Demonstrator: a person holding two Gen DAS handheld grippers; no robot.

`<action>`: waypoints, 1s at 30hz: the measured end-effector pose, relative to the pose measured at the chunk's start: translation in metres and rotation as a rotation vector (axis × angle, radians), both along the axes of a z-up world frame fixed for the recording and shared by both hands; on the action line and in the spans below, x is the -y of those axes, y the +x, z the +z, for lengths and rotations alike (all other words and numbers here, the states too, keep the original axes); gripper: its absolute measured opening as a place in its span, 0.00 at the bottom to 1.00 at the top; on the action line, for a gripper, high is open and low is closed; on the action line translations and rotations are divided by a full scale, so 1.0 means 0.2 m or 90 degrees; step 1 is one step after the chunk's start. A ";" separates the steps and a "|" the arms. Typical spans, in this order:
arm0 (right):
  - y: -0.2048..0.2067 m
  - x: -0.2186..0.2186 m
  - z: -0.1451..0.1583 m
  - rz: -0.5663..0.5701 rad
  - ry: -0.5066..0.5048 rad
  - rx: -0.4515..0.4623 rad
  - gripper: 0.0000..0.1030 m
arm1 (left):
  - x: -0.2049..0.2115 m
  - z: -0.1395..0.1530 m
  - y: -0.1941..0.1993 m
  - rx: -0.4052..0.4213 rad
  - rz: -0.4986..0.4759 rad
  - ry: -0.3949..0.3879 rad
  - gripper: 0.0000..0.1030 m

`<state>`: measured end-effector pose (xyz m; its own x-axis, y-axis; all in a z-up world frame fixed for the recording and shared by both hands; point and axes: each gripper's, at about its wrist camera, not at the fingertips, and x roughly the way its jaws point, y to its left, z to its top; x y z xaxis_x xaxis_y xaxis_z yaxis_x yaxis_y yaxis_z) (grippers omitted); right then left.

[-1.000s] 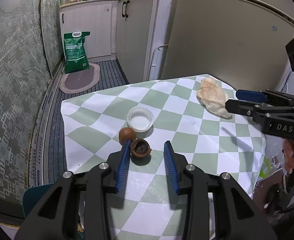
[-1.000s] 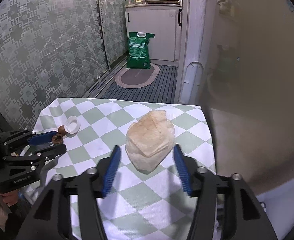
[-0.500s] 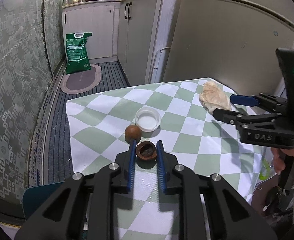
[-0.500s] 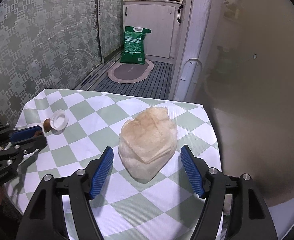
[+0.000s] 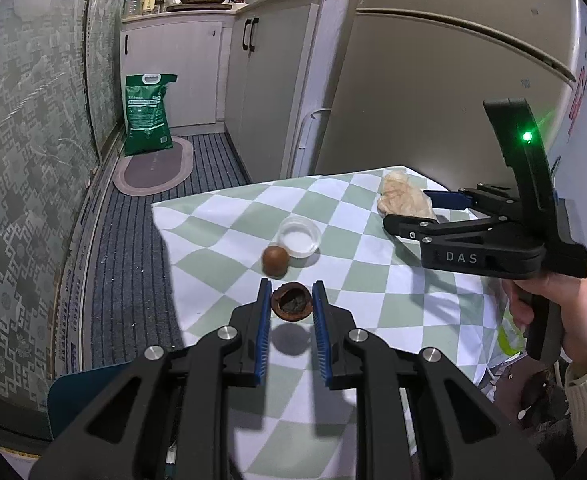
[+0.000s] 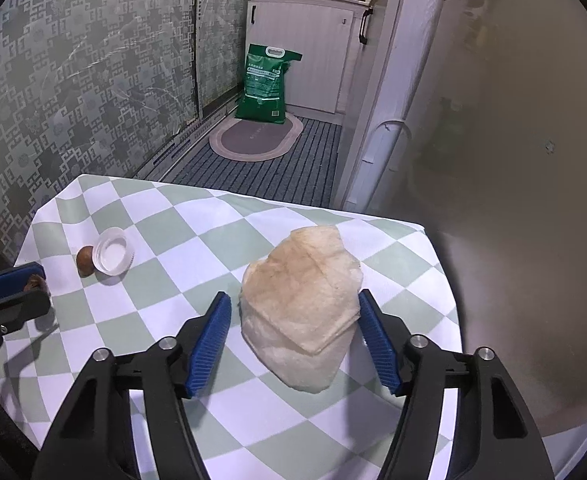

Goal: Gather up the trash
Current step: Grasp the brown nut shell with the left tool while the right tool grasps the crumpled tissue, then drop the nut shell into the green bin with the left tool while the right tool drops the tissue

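My left gripper [image 5: 292, 296] is shut on a brown broken nut shell [image 5: 292, 306] and holds it just above the checked tablecloth [image 5: 373, 280], with its shadow below. A whole brown nut [image 5: 275, 261] and a white plastic lid [image 5: 299, 236] lie beyond it. My right gripper [image 6: 293, 312] is open, its blue pads either side of a crumpled stained tissue [image 6: 301, 304] on the cloth; it also shows in the left wrist view [image 5: 409, 208]. The nut [image 6: 84, 258] and lid [image 6: 113, 255] show at left in the right wrist view.
A refrigerator [image 5: 453, 100] stands close behind the table's far right edge. White cabinets [image 5: 269, 80], a green bag [image 5: 147, 114] and an oval mat [image 5: 153, 168] are on the floor beyond. A patterned wall [image 6: 73, 80] runs along the left.
My left gripper closed on the broken nut shell and lifted it slightly off the cloth. My right gripper moved forward so its open pads flank the tissue.
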<state>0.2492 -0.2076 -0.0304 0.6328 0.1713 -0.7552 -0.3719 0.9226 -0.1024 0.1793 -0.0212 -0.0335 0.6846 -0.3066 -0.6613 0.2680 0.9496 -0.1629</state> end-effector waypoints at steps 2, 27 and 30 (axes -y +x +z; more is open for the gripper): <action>0.00 -0.02 0.00 0.002 0.000 -0.002 0.60 | -0.03 0.01 -0.01 0.002 0.004 -0.005 0.21; -0.12 -0.26 0.20 0.057 0.024 0.019 0.30 | -0.37 0.11 -0.12 0.029 0.062 -0.027 0.21; -0.14 -0.32 0.23 0.070 0.034 0.021 0.30 | -0.42 0.10 -0.13 0.028 0.072 -0.025 0.21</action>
<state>0.2212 -0.1438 0.0160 0.6323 0.2803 -0.7222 -0.4689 0.8806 -0.0687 0.1537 0.0624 -0.0134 0.7439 -0.2511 -0.6193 0.1679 0.9672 -0.1905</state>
